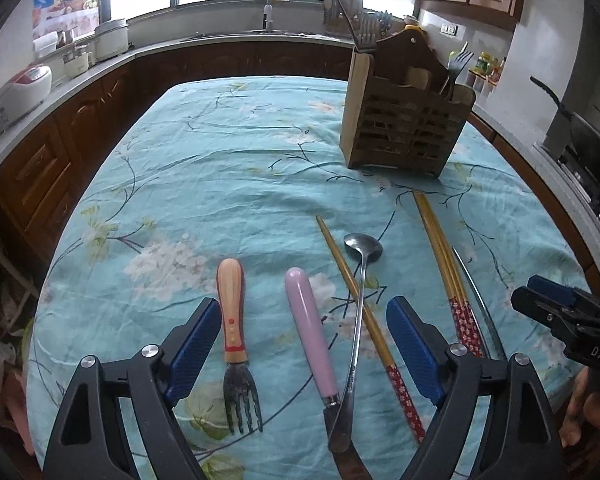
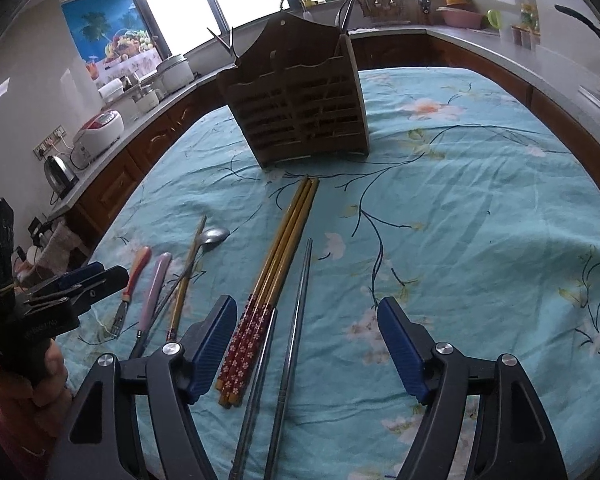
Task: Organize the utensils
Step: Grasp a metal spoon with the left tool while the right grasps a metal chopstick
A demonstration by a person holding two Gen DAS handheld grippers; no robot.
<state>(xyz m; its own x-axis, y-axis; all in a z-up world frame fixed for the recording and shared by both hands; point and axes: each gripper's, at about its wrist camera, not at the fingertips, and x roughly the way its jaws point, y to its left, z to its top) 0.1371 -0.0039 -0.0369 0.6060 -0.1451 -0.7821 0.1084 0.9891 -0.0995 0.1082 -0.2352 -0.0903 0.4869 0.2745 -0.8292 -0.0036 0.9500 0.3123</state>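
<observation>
Two forks (image 1: 458,68) upright | wooden caddy (image 1: 404,128) | right-hand compartment

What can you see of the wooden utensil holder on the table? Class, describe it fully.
The wooden utensil holder is a brown, box-shaped caddy that looks like wood, with a slatted front, a taller shaped back panel with a hanging hole, and compartments divided inside. It stands upright on the blue floral tablecloth at the far side of the table. A few utensils, among them forks, already stick up from it. The gold chopsticks lie just in front, tips near its base; contact is unclear.
</observation>
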